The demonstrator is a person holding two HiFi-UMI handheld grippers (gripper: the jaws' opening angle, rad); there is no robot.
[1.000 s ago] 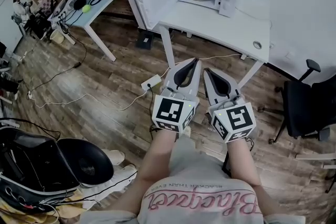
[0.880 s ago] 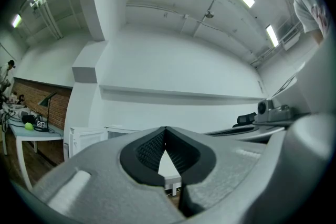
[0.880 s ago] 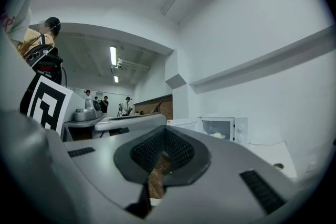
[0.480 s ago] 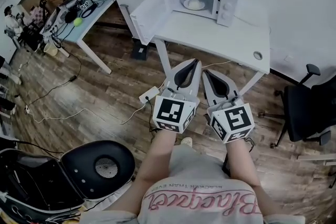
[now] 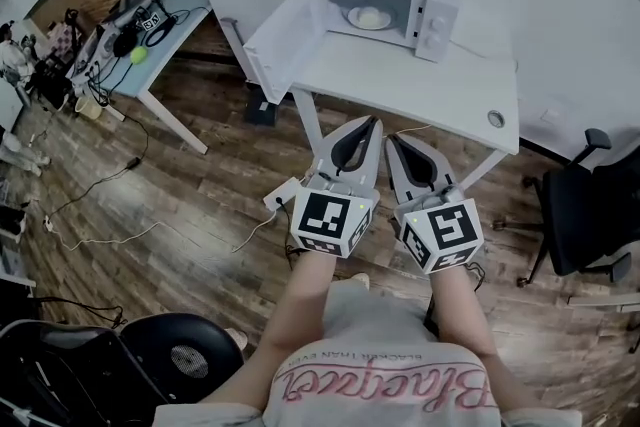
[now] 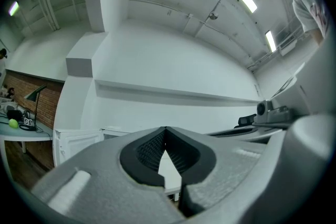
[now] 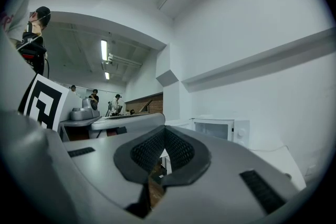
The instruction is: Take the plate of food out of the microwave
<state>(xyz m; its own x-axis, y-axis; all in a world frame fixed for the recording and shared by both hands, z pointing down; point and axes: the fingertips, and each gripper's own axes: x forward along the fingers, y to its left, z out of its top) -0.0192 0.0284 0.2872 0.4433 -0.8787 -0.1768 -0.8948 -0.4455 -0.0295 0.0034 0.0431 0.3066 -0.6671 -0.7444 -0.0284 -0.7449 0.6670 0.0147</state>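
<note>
Both grippers closed on nothing: left gripper [image 5: 371,120] and right gripper [image 5: 392,137] side by side, short of the white table [image 5: 420,87]. Plate of food [image 5: 368,17] sits inside the microwave [image 5: 438,19] (door [image 5: 280,40] open). Reach, grasp and lift-out all likely remain

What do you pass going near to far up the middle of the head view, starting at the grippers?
left gripper and right gripper, side by side → table → microwave, door open → plate inside it
</note>
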